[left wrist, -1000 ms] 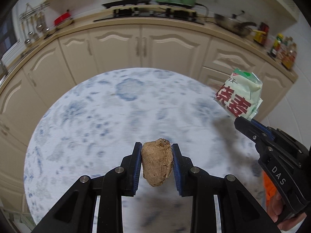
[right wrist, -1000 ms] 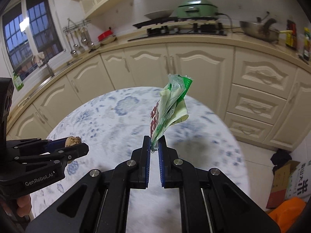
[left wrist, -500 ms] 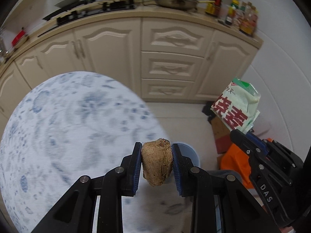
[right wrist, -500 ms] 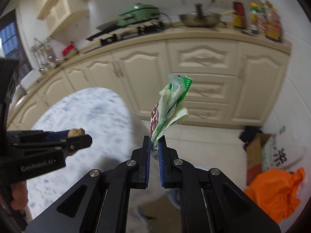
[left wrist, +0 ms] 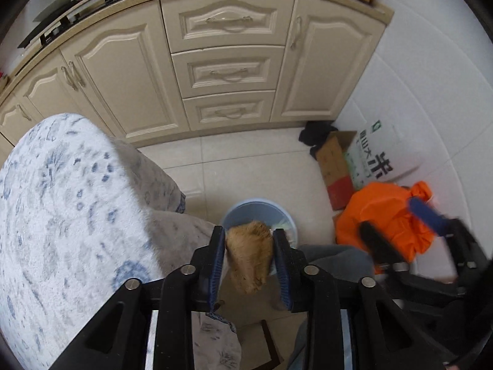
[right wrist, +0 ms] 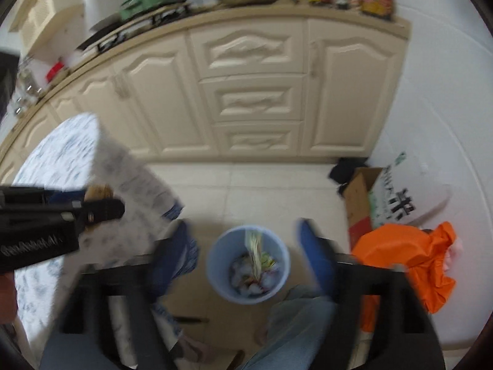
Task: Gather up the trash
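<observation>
My left gripper (left wrist: 249, 254) hangs over a light blue bin (left wrist: 243, 209) on the floor. Its jaws are opening, with a brown lump (left wrist: 249, 256) still filling the gap between the blue pads. In the right wrist view my right gripper (right wrist: 243, 246) stands wide open directly above the bin (right wrist: 215, 265), its jaws still opening and nothing between them. The green and white wrapper (right wrist: 254, 245) is falling into the bin, onto other trash. My right gripper (left wrist: 400, 228) also shows blurred at the right of the left wrist view. At the left of the right wrist view, my left gripper (right wrist: 92, 203) carries the lump (right wrist: 98, 192).
A round table with a blue-flowered cloth (left wrist: 61, 215) stands left of the bin. Cream cabinets (left wrist: 228, 74) run along the back. A cardboard box (left wrist: 336, 166), a white bag (left wrist: 379, 160) and an orange bag (left wrist: 385, 209) sit right. A person's jeans leg (right wrist: 295, 308) is beside the bin.
Both grippers swung from over the table to above the floor bin and tilted down. The right gripper opened and let the wrapper fall. The left still has the lump.
</observation>
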